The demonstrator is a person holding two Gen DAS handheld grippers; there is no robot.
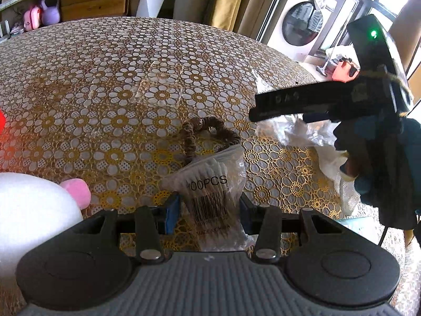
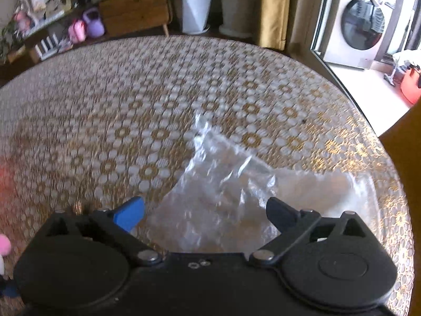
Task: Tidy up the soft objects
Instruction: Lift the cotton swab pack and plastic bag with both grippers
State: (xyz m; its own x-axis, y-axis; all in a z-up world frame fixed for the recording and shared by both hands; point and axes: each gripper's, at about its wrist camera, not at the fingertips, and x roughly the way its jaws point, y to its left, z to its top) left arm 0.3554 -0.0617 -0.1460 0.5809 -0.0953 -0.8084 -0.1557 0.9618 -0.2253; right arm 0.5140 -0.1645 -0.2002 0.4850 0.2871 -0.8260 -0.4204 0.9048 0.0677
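In the left wrist view, a clear bag of cotton swabs (image 1: 213, 192) marked "100PCS" lies between the fingers of my left gripper (image 1: 210, 214), which is open around it. A brown hair scrunchie (image 1: 208, 134) lies just beyond the bag. A white and pink plush toy (image 1: 39, 205) sits at the left. My right gripper (image 2: 208, 210) is open over a crumpled clear plastic bag (image 2: 236, 192), which also shows in the left wrist view (image 1: 294, 129). The right gripper's body (image 1: 368, 100) shows at the right of the left wrist view.
The round table (image 1: 131, 79) has a gold and white flower-pattern cloth. A red object (image 1: 1, 121) shows at the far left edge. Beyond the table stand a wooden cabinet (image 2: 134, 8), a white planter (image 2: 196, 8) and a washing machine (image 2: 360, 26).
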